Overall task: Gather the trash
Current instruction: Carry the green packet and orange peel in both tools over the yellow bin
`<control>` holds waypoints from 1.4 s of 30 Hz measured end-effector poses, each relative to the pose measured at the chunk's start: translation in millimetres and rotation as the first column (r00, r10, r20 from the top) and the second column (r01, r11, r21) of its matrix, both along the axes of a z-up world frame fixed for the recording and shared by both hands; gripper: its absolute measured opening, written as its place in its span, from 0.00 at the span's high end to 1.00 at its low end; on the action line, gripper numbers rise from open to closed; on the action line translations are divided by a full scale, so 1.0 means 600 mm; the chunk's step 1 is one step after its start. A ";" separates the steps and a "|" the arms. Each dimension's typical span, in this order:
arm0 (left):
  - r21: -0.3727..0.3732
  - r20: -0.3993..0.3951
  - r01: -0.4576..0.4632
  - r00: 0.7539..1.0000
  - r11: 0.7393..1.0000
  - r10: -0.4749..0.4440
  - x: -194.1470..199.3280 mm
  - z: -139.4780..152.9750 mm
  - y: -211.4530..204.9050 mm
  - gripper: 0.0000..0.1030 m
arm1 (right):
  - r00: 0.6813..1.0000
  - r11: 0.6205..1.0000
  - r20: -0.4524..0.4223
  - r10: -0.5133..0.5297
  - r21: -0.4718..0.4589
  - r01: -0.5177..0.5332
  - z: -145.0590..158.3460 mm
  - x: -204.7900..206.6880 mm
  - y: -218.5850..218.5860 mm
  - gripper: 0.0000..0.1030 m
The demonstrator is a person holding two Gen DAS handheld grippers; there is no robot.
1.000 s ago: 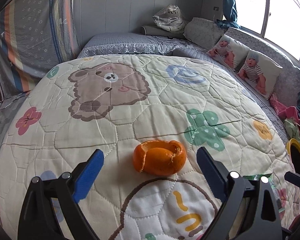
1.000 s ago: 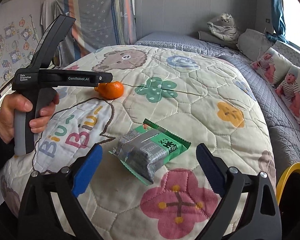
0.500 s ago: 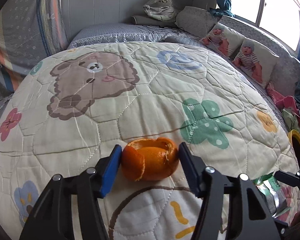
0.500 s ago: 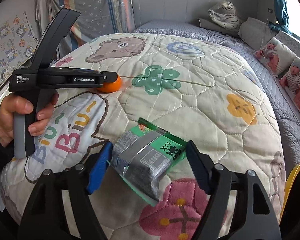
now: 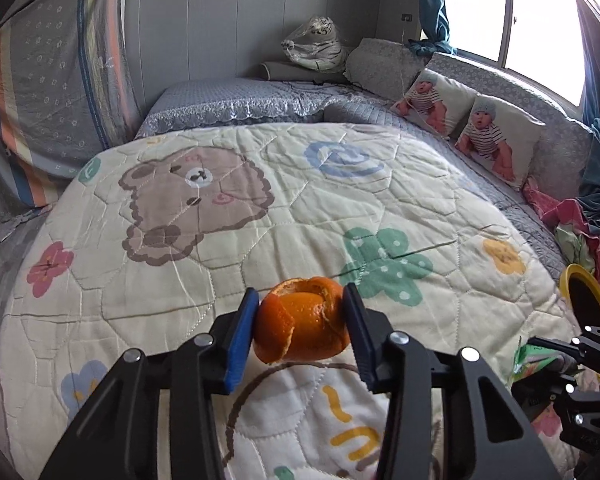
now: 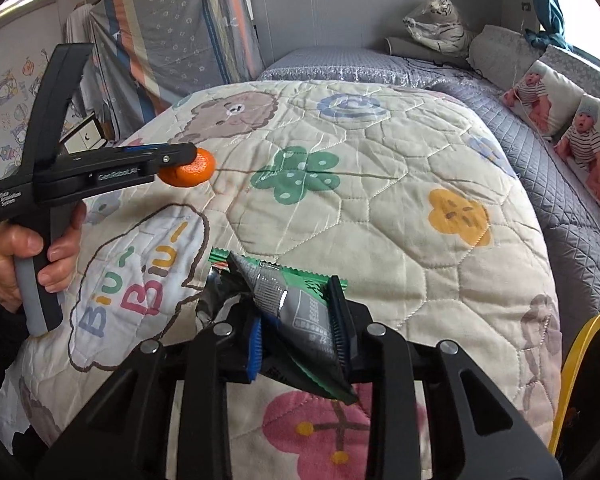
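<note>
An empty orange peel [image 5: 302, 326] sits between the blue pads of my left gripper [image 5: 300, 328], whose jaws are closing and press on both its sides, just above the cartoon quilt [image 5: 260, 208]. In the right wrist view the same peel [image 6: 188, 168] pokes out of the left gripper [image 6: 176, 162], held by a hand [image 6: 28, 248]. A crumpled green and silver snack wrapper [image 6: 296, 312] is squeezed between the closing jaws of my right gripper [image 6: 298, 320], its far end still over the quilt [image 6: 380, 184].
A round bin with a yellow rim [image 6: 572, 364] stands off the bed's right side, also seen as a yellow rim [image 5: 580, 276] in the left wrist view. Baby-print pillows [image 5: 472, 128] and a wrapped plush tiger [image 5: 320, 46] line the far edge. A striped hanging cloth [image 6: 172, 32] is at the left.
Both grippers went from wide open to closed around their items: the left on the orange peel, which has lifted slightly, the right on the wrapper, now crumpled and pinched.
</note>
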State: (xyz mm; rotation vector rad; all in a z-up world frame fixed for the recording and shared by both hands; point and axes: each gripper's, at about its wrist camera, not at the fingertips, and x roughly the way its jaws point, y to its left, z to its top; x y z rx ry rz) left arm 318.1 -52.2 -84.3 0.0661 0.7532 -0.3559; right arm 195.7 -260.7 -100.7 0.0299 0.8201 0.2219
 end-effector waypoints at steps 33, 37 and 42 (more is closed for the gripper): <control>0.037 0.144 0.540 0.830 0.841 -0.539 -0.268 0.121 -0.539 0.59 | 0.696 0.696 0.033 -0.718 0.081 0.714 -0.015 -0.267 -0.543 0.73; -0.003 0.088 0.578 0.813 0.816 -0.576 -0.270 0.098 -0.585 0.59 | 0.673 0.669 -0.005 -0.740 0.101 0.736 -0.033 -0.279 -0.574 0.73; -0.045 0.026 0.613 0.790 0.789 -0.612 -0.261 0.055 -0.643 0.59 | 0.654 0.648 -0.029 -0.756 0.109 0.754 -0.048 -0.288 -0.598 0.73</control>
